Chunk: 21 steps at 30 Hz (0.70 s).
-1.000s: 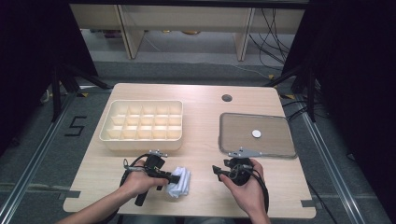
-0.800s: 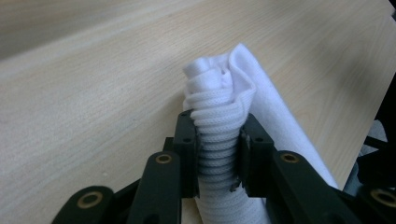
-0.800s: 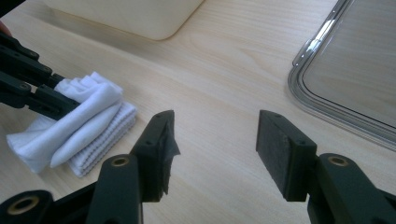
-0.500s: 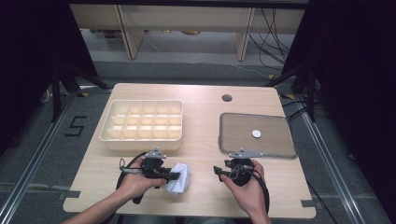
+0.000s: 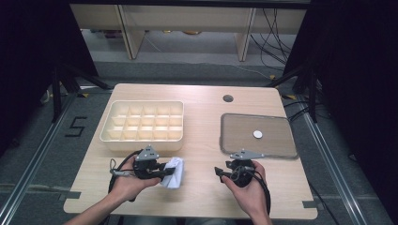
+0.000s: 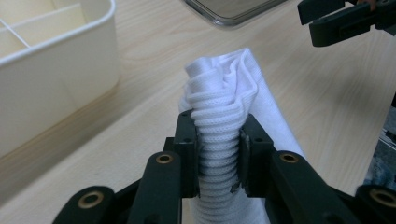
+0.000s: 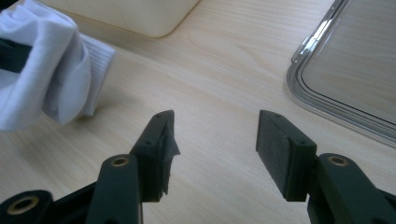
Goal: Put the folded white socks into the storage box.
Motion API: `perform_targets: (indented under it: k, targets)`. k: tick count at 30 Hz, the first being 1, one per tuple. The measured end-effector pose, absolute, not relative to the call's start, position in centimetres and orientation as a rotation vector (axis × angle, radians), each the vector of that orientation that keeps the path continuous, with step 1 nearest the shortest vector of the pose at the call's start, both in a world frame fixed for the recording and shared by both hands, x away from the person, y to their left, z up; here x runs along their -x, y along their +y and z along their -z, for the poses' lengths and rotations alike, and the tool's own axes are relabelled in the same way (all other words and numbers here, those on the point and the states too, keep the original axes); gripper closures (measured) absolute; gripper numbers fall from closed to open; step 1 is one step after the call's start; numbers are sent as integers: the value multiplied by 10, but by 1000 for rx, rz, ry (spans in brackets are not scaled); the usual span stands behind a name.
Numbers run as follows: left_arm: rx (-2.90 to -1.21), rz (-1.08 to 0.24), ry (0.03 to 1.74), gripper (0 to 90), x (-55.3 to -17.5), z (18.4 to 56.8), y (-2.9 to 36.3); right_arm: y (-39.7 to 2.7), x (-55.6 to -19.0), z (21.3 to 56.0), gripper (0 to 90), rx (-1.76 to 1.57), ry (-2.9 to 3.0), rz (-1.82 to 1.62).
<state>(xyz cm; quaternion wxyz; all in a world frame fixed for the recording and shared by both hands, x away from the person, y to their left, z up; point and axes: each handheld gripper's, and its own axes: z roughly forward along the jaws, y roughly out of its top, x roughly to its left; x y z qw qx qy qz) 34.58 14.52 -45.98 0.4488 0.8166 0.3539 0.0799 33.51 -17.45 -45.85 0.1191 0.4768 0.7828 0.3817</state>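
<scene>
High view: a white sock [image 5: 172, 172], bunched, is gripped by the left gripper [image 5: 165, 171] at lower centre-left of the frame, just below the cream divided box [image 5: 143, 121]. The sock is seen at the jaw tips, over the wooden table [image 5: 202, 117]; whether it touches the wood cannot be told here. The right gripper [image 5: 219, 171] is held at lower centre-right, just below the clear tray [image 5: 258, 136], nothing between its jaws. A small white disc [image 5: 257, 134] is seen lying in the tray.

Left gripper view: the sock [image 6: 224, 130] is clamped at its ribbed cuff between both pads, centre of the frame, folds bulging above the jaws. The box wall [image 6: 60, 74] is seen at upper left, the right gripper's jaws [image 6: 345, 21] at upper right.

Right gripper view: the jaws of the right gripper [image 7: 215, 140] are spread apart over bare table, empty. The sock [image 7: 51, 65] is seen at upper left, the tray rim [image 7: 317, 93] at upper right.
</scene>
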Motion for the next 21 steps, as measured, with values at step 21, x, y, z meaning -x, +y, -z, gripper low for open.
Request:
perform_targets:
  k: [21]
  targets:
    - [-1900, -329, 950, 723, -350, 431, 191, -173, -336, 458, 473, -1383, 2279, -1132]
